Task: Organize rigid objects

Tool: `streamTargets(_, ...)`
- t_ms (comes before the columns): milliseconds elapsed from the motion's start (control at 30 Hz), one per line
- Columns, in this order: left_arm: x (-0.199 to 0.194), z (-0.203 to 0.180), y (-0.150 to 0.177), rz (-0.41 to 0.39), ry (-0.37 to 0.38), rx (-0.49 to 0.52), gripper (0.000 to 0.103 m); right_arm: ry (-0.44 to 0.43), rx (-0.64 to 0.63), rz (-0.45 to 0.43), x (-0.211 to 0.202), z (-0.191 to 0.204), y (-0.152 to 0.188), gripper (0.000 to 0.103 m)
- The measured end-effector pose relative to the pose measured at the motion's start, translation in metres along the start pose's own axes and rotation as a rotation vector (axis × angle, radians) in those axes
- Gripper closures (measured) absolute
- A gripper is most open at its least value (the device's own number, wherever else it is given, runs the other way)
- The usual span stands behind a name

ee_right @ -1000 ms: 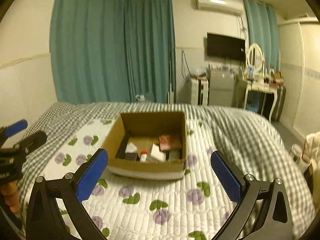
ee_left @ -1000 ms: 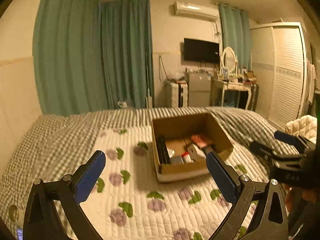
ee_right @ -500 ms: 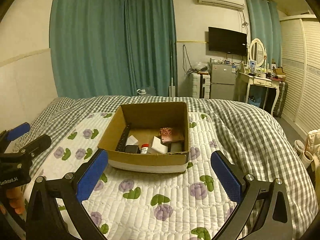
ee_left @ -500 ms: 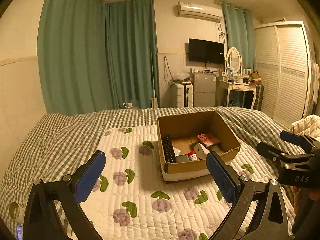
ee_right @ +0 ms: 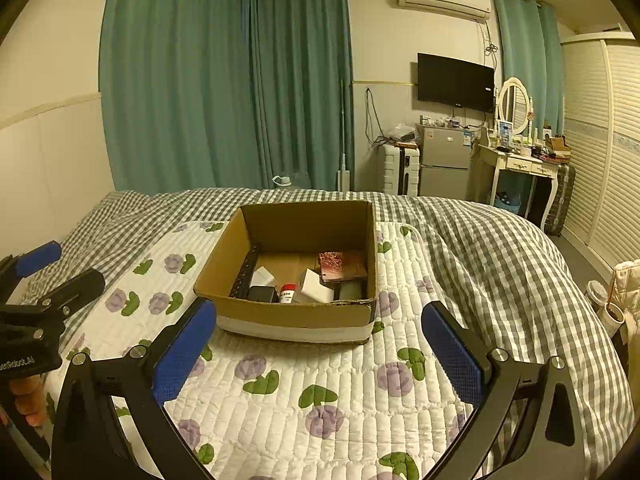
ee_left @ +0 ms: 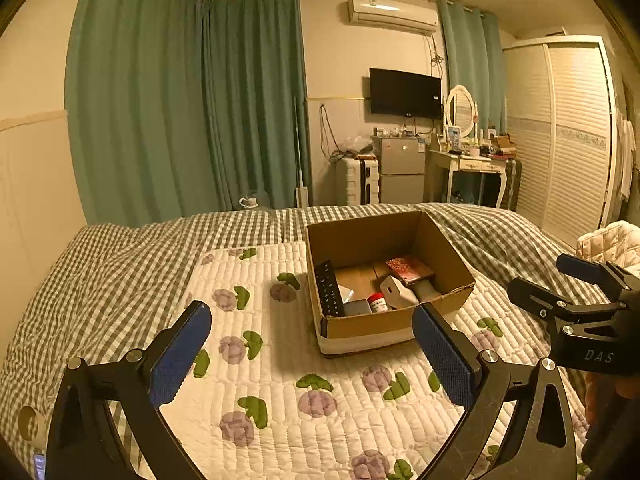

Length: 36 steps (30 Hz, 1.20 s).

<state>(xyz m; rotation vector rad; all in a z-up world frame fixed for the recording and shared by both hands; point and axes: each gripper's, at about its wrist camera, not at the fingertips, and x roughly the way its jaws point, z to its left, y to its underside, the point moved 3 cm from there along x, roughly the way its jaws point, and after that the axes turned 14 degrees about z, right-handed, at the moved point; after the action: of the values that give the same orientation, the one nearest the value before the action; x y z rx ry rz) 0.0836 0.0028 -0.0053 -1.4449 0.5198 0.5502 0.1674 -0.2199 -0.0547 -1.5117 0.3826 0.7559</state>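
Note:
An open cardboard box [ee_left: 360, 324] [ee_right: 296, 316] sits on the white flowered quilt [ee_left: 280, 380] on the bed. Inside lie a black remote [ee_left: 329, 289] along the left wall, a red-capped bottle [ee_left: 376, 302] [ee_right: 286, 293], a white block [ee_left: 398, 292] [ee_right: 316, 289], a red patterned packet [ee_left: 408, 269] [ee_right: 343, 265] and a small black box [ee_right: 262, 293]. My left gripper [ee_left: 312, 354] is open and empty, held above the quilt in front of the box's left part. My right gripper [ee_right: 320, 356] is open and empty, in front of the box. Each gripper shows at the edge of the other's view.
A grey checked bedspread [ee_right: 480, 248] covers the bed around the quilt. Green curtains [ee_left: 192, 112], a white suitcase [ee_left: 356, 182], a small fridge [ee_right: 444, 168], a dressing table [ee_right: 520, 164] and a louvred wardrobe [ee_left: 568, 136] stand beyond the bed.
Both grippers have drawn back and levelled; the box now looks a little farther and more of the room shows. Both stay open and empty.

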Motion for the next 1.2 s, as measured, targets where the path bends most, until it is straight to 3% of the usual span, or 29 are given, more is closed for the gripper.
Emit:
streamTargets(500, 0.0043, -0.003, 0.0022, 0.015, 0.031, -0.001, 0.0, 0.011, -0.008, 0.009, 0.0005, 0.0004, 0.0008, 0.0)
streamTargets(1200, 0.0033, -0.0021, 0.0032, 0.004, 0.01, 0.005, 0.0, 0.012, -0.012, 0.014, 0.0026, 0.0012, -0.0019, 0.0)
